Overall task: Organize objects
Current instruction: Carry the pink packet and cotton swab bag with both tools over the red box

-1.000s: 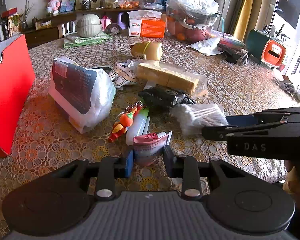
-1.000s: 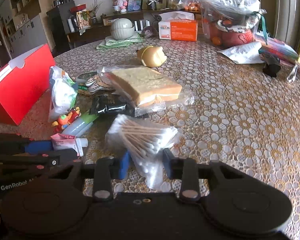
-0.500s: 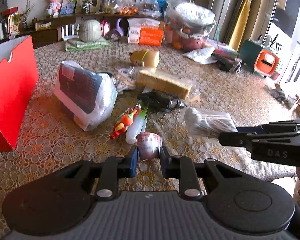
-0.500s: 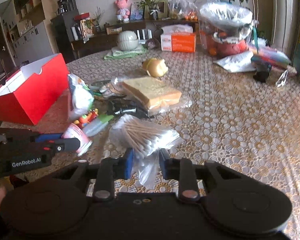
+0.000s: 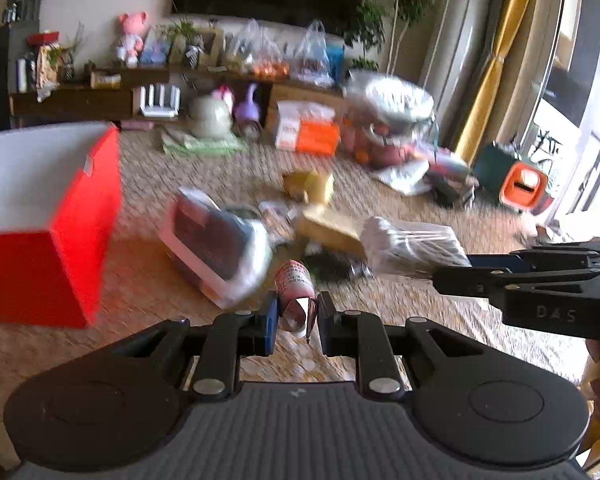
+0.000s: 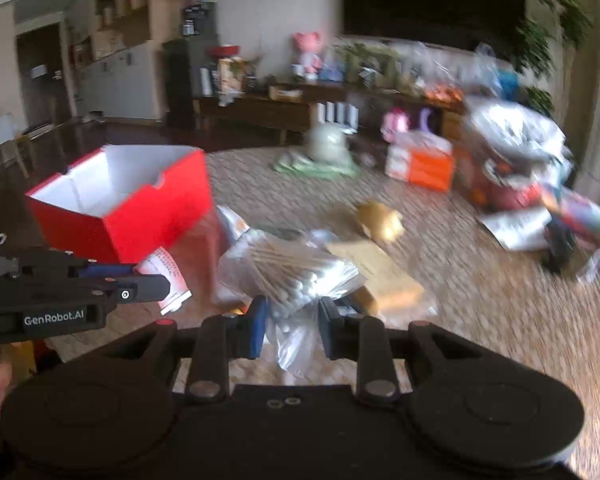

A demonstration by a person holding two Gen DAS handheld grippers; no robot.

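Observation:
My left gripper (image 5: 298, 312) is shut on a crumpled pink-and-white tube (image 5: 296, 280), held clear above the table. My right gripper (image 6: 292, 312) is shut on the neck of a clear bag of cotton swabs (image 6: 292, 272), which hangs in the air in front of it. In the left wrist view the right gripper (image 5: 460, 272) comes in from the right with the swab bag (image 5: 412, 240). From the right wrist view I see the left gripper (image 6: 148, 276) at the left with the tube (image 6: 164, 272). An open red box (image 6: 140, 208) with a white inside stands at the left.
On the lace-covered table (image 6: 500, 320) lie a wrapped loaf of bread (image 6: 380, 276), a white plastic bag with a dark pack (image 5: 220, 248) and a yellow pouch (image 6: 380, 220). An orange tissue box (image 6: 420, 164) and full plastic bags stand at the far edge.
Both grippers have risen from the table, the left lifting the pink tube and the right lifting the swab bag. The red box now looks closer and its inside shows.

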